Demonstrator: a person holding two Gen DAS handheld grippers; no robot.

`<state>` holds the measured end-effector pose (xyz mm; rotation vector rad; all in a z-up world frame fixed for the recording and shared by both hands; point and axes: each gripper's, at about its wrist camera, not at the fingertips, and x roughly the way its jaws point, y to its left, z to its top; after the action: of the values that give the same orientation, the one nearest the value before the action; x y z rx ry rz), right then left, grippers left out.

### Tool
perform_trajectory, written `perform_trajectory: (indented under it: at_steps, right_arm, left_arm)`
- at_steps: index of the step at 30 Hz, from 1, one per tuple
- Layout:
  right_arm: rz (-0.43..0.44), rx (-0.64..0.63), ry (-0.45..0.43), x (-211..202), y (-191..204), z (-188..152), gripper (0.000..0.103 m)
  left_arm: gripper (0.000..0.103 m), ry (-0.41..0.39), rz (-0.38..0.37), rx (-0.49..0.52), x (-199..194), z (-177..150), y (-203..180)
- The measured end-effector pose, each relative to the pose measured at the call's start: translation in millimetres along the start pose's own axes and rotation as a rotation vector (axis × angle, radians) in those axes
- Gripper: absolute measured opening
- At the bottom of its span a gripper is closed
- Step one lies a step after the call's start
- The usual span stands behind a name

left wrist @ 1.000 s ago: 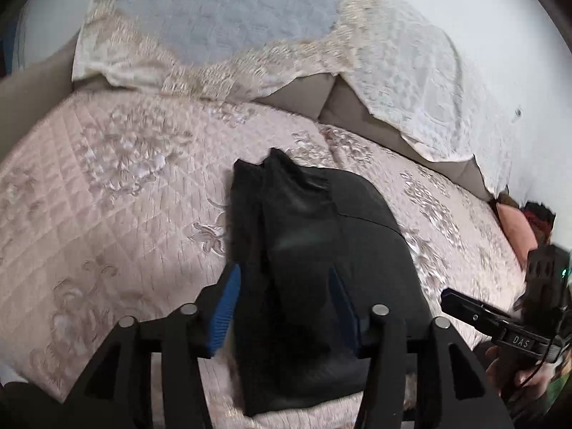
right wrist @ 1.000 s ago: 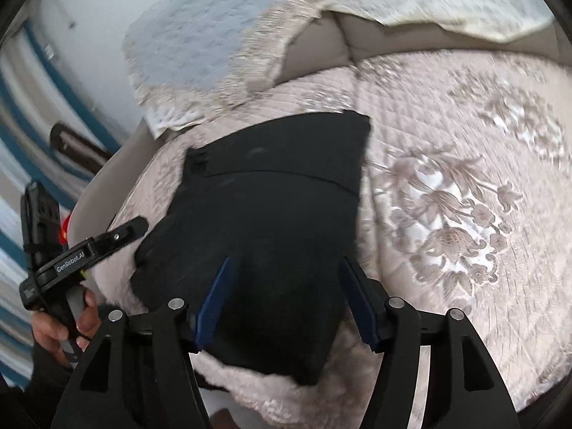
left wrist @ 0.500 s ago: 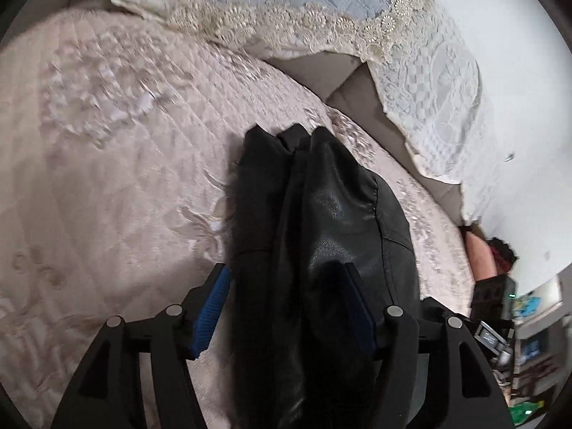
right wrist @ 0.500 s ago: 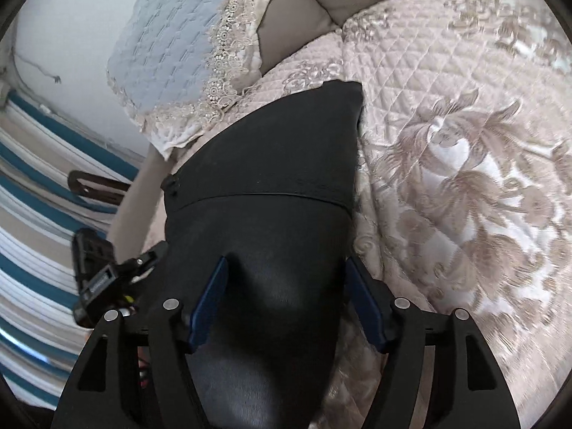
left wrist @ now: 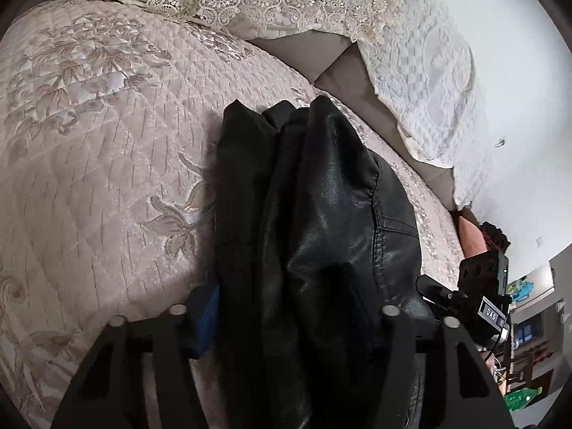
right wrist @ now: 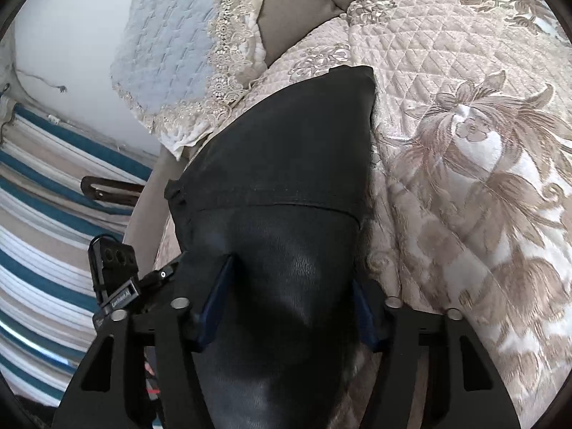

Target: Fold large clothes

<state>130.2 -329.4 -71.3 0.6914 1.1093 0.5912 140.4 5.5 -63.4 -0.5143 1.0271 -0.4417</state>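
step: I take hold of the near edge of the black jacket [left wrist: 321, 221], which lies folded on the bed [left wrist: 107, 164].
left tool [left wrist: 296, 307]: closing, jacket between its jaws.
right tool [right wrist: 289, 304]: closing, jacket between its jaws.
next: finish both grips, then lift the edge evenly.

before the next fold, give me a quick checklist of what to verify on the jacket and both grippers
1. Jacket lies on the quilt, not sliding off: ok.
2. Jacket between the left gripper fingers as its jaws close: ok.
3. Jacket between the right gripper fingers as its jaws close: ok.
4. Pads pressing the leather firmly on either side: cannot tell.
5. Layers flat and aligned: not ok, bunched ridges show in the left view.
6. Quilt bare beside the jacket for the fold: ok.
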Motion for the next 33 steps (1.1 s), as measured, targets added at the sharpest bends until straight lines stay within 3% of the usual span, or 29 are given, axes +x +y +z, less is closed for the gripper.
perform_trajectory:
  at_steps: [4,7,16,24,31,33]
  right_arm:
    - [0.007,-0.011,-0.025,-13.2,6.4,-0.1,0.026]
    - [-0.005,-0.047,-0.036,-22.8,20.8,0.9,0.022]
    - [0.022,-0.146,-0.064,-20.4,68.8,27.8,0.021]
    - [0.057,-0.228,-0.067,21.7,101.0,88.0,0.021]
    - [0.051,-0.233,-0.041,69.4,94.5,129.1,0.022]
    - [0.001,-0.208,0.003,92.9,77.2,135.0,0.025]
  left_arm:
    - [0.035,-0.022,0.051,0.040,-6.8,-0.1,-11.3]
    - [0.026,-0.045,0.086,0.091,-18.4,-1.5,-27.7]
    - [0.022,-0.127,0.074,0.147,-56.0,14.6,-42.0]
    - [0.022,-0.207,0.096,0.158,-68.8,74.2,-20.6]
    - [0.023,-0.251,0.125,0.155,-50.1,120.3,10.6]
    - [0.023,-0.233,0.138,0.126,-33.4,124.8,23.7]
